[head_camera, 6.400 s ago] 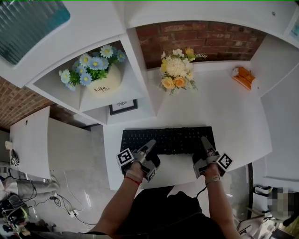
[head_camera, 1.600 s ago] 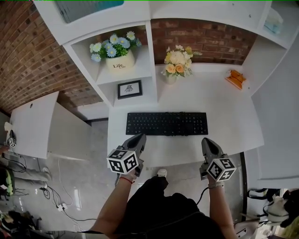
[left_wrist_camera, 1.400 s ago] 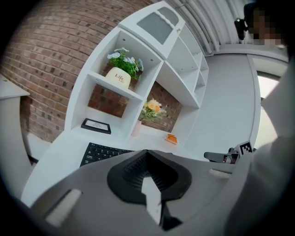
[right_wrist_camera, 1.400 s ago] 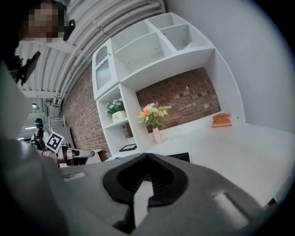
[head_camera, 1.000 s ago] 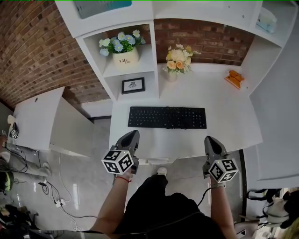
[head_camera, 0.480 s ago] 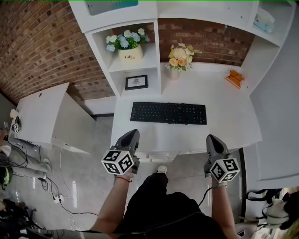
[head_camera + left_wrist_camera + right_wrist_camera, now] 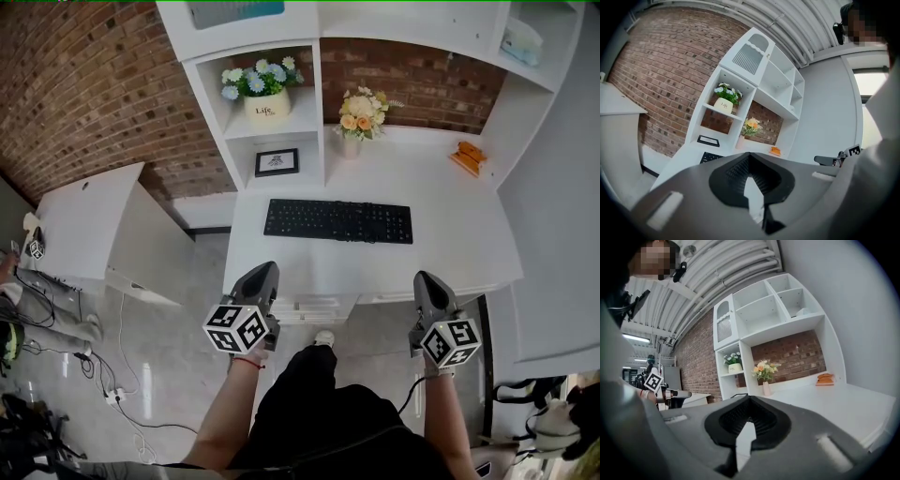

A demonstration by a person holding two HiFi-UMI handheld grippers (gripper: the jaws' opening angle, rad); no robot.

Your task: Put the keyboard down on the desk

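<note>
A black keyboard (image 7: 338, 220) lies flat on the white desk (image 7: 450, 239), in the middle of it; a corner of the keyboard (image 7: 708, 157) shows in the left gripper view. My left gripper (image 7: 263, 273) is held off the desk's front edge, left of centre, jaws shut with nothing in them. My right gripper (image 7: 424, 280) hangs off the front edge to the right, also shut and empty. Both are well short of the keyboard. In each gripper view the grey jaws meet, left gripper (image 7: 749, 157) and right gripper (image 7: 748, 399).
A vase of yellow flowers (image 7: 360, 112) stands at the back of the desk and an orange object (image 7: 466, 157) at the back right. Left of them a shelf holds a pot of blue flowers (image 7: 263, 86) and a small picture frame (image 7: 277, 161). A lower white table (image 7: 84, 220) stands to the left.
The view has pulled back from the desk, so the desk and shelves look smaller and farther. Both grippers stay shut and keep their places off the front edge. The keyboard has not moved.
</note>
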